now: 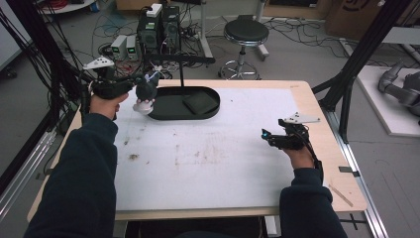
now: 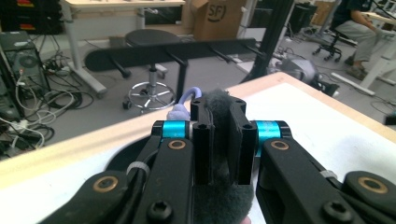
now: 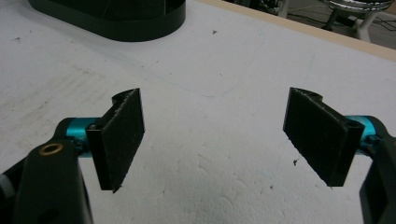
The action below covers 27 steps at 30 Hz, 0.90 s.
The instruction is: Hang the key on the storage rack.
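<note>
Jaws of left gripper [image 2: 219, 140] clamped on grey plush toy [image 2: 219, 105], held above counter [image 1: 208, 158] at upper left of high view, beside black oval tray [image 1: 198, 113]. Jaws of right gripper [image 3: 215, 135] wide apart, empty, over counter at right.

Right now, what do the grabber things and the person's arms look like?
Both arms wear dark navy sleeves. Each gripper, left and right, is black with flat dark pads, shiny blue collars, brass-coloured pivots and a grey three-cornered plate on top.
</note>
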### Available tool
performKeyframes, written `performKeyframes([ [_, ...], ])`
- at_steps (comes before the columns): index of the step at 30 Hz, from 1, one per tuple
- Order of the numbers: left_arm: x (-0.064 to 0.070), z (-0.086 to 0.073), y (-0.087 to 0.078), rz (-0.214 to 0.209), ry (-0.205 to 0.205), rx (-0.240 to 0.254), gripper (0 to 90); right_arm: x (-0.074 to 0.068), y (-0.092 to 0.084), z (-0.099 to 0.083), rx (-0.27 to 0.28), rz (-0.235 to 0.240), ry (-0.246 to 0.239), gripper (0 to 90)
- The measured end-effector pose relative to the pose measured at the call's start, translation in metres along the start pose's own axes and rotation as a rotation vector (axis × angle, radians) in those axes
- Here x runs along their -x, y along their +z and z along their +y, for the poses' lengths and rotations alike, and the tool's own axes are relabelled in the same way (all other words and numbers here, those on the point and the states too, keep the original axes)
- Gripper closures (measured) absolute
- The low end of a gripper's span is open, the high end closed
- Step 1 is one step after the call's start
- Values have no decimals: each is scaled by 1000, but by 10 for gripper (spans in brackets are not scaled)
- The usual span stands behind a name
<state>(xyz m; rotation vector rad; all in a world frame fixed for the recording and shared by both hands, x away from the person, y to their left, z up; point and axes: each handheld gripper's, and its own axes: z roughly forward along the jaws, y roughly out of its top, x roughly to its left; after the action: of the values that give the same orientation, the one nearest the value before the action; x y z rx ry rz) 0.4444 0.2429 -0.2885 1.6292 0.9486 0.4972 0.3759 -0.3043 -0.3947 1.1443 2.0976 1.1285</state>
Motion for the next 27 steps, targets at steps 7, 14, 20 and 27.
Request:
performKeyframes([
  [7, -16, 7, 12, 33, -29, 4, 819, 1, 0, -1, -4, 3, 6, 209],
  [14, -29, 12, 20, 66, -41, -14, 818, 2, 2, -1, -3, 13, 4, 209],
  [20, -36, 18, 30, 101, -50, -26, 818, 2, 2, -1, -6, 21, 4, 209],
  [27, -43, 22, 35, 140, -71, -20, 818, 2, 3, -2, -12, 30, 3, 209],
])
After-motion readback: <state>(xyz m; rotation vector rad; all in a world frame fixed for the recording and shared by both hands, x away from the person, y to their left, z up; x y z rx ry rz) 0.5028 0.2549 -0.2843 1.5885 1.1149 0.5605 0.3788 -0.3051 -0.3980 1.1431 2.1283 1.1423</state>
